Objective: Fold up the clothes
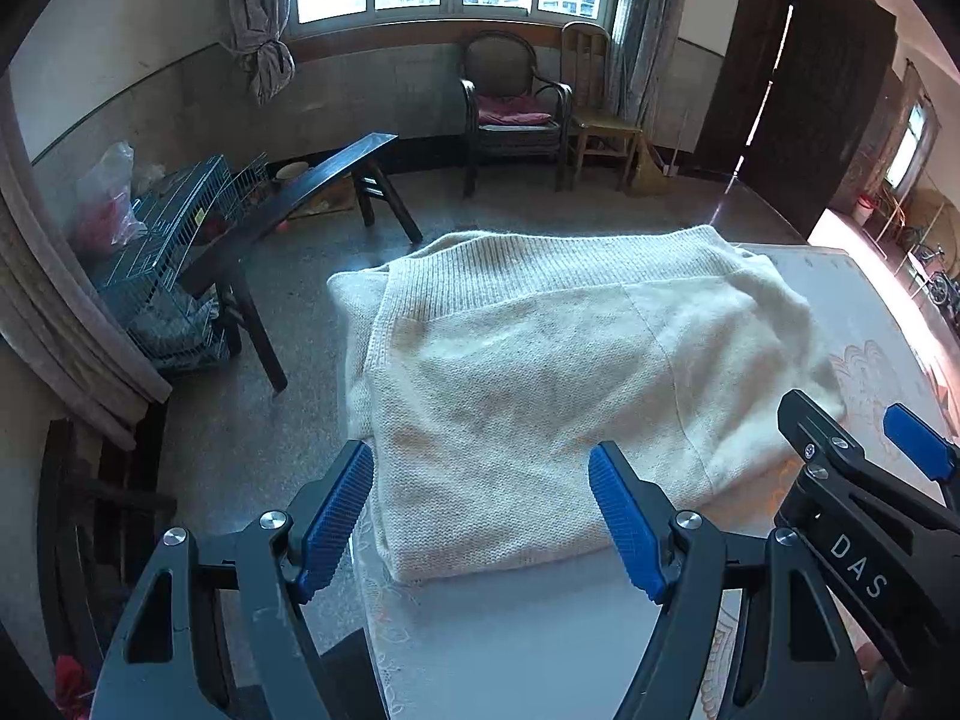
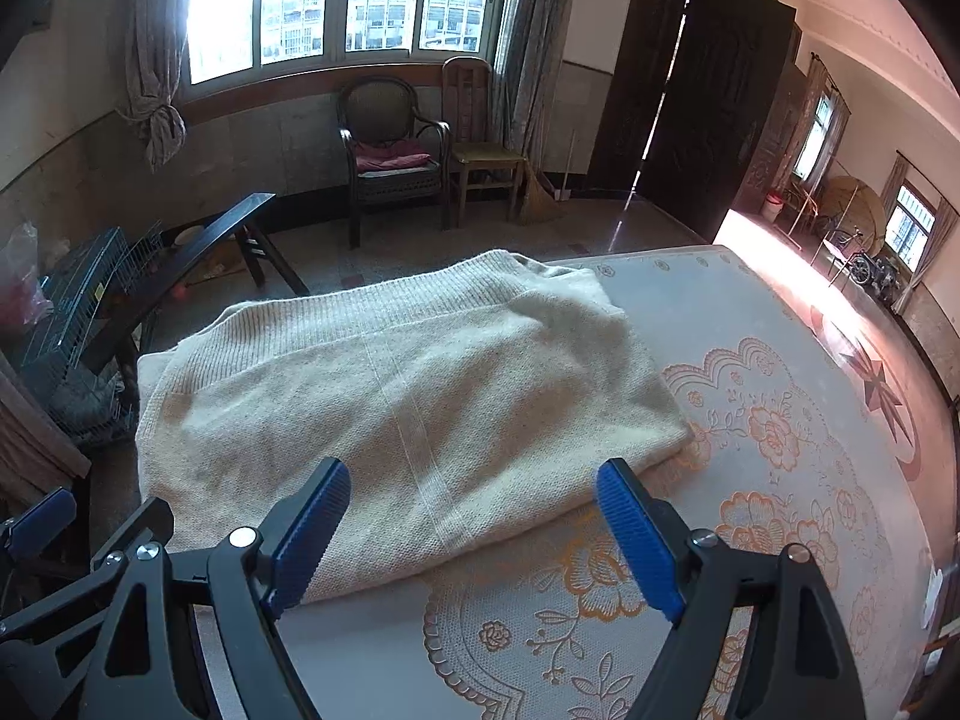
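A cream knitted sweater [image 1: 540, 372] lies folded into a thick rectangle on the table, its left part hanging past the table's left edge. My left gripper [image 1: 480, 516] hovers over the near edge of the sweater, open, nothing between its blue pads. The right gripper [image 1: 864, 438] shows at the right of the left wrist view. In the right wrist view the sweater [image 2: 390, 396] fills the middle and my right gripper [image 2: 474, 534] stands open above its near right corner, holding nothing. The left gripper's fingertip [image 2: 42, 519] peeks in at the left edge.
The table carries a white cloth with orange flower print [image 2: 768, 450]. Left of the table stand a dark wooden bench [image 1: 288, 204] and a blue wire cage [image 1: 168, 240]. Two chairs [image 1: 516, 114] sit under the window. A dark door [image 2: 708, 102] is at the back right.
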